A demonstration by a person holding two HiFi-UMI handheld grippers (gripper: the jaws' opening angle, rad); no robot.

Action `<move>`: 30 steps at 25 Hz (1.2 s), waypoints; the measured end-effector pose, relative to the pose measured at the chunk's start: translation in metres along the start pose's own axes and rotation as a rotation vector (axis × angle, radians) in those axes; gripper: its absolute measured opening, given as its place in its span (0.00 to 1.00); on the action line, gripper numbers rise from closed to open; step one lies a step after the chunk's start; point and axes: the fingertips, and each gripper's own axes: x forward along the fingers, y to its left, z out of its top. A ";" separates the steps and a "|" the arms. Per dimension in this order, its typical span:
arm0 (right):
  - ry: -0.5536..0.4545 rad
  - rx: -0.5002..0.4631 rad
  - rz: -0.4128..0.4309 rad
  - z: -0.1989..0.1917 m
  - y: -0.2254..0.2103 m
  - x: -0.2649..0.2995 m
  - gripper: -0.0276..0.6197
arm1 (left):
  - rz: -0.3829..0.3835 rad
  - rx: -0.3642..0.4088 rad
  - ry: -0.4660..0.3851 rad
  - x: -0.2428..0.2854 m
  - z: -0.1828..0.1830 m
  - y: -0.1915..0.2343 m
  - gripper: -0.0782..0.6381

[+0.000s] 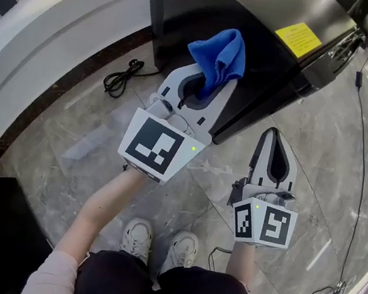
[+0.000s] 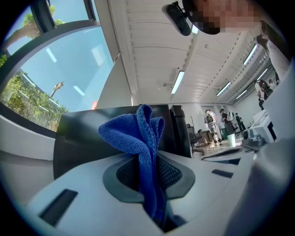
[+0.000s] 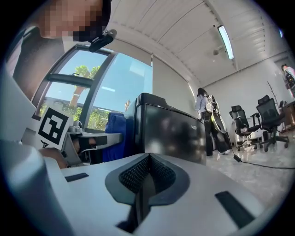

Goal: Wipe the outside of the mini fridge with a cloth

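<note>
The left gripper [image 1: 204, 92] is clenching a bunched blue cloth [image 1: 219, 58] in its jaws, holding it up close to the side of the black mini fridge [image 1: 279, 13] on the marble floor [image 1: 326, 157], while the right gripper [image 1: 274, 137], jaws pressed together on nothing, is hovering near the fridge's lower corner.

The cloth [image 1: 219, 58] is coloured blue, the mini fridge [image 1: 212, 3] black with a yellow label [image 1: 297, 38]; black-and-white squares are carried by the left gripper [image 1: 204, 92] and right gripper [image 1: 274, 139]
</note>
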 end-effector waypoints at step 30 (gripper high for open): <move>-0.019 0.049 0.000 0.007 -0.012 -0.023 0.06 | -0.182 -0.207 -0.060 -0.018 0.025 -0.072 0.19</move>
